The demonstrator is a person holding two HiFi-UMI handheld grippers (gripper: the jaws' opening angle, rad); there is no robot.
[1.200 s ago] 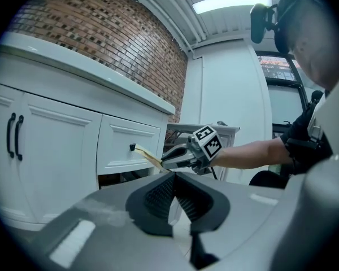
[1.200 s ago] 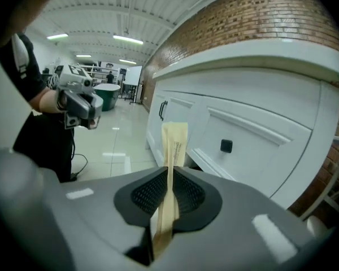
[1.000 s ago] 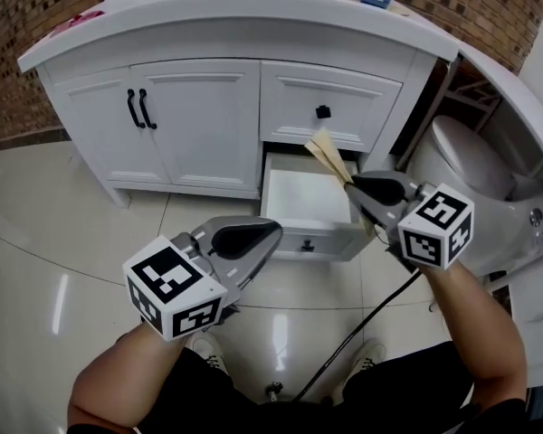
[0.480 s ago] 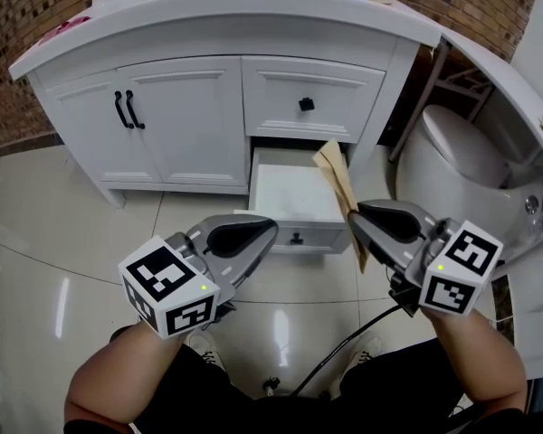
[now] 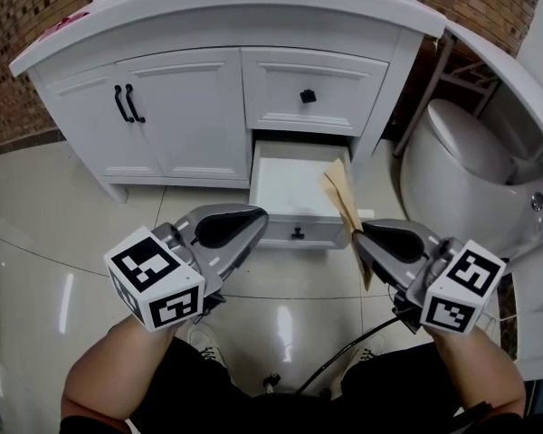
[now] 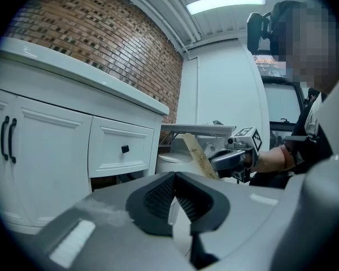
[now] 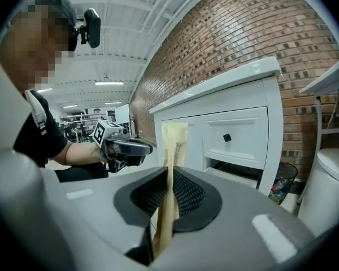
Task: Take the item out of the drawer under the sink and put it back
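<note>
The lower drawer [image 5: 288, 188] of the white sink cabinet [image 5: 190, 116] stands pulled out, and its white inside is bare. My right gripper [image 5: 366, 237] is shut on a flat tan paper packet [image 5: 343, 199], which stands upright in front of the drawer's right corner. In the right gripper view the packet [image 7: 173, 143] rises from between the pads of that gripper [image 7: 169, 192]. My left gripper [image 5: 228, 229] hangs shut and empty to the left of the drawer front. From the left gripper [image 6: 174, 199] I see the packet [image 6: 198, 157] and the right gripper [image 6: 233, 156] holding it.
A white toilet [image 5: 466, 165] stands close on the right of the cabinet. Above the open drawer is a shut drawer with a black knob [image 5: 308, 96], and double doors with black handles [image 5: 125, 103] are to the left. A black cable [image 5: 344, 360] trails over the glossy tiled floor.
My right gripper has drawn the tan packet back out of the drawer, towards me and lower in view. The left gripper has shifted slightly left.
</note>
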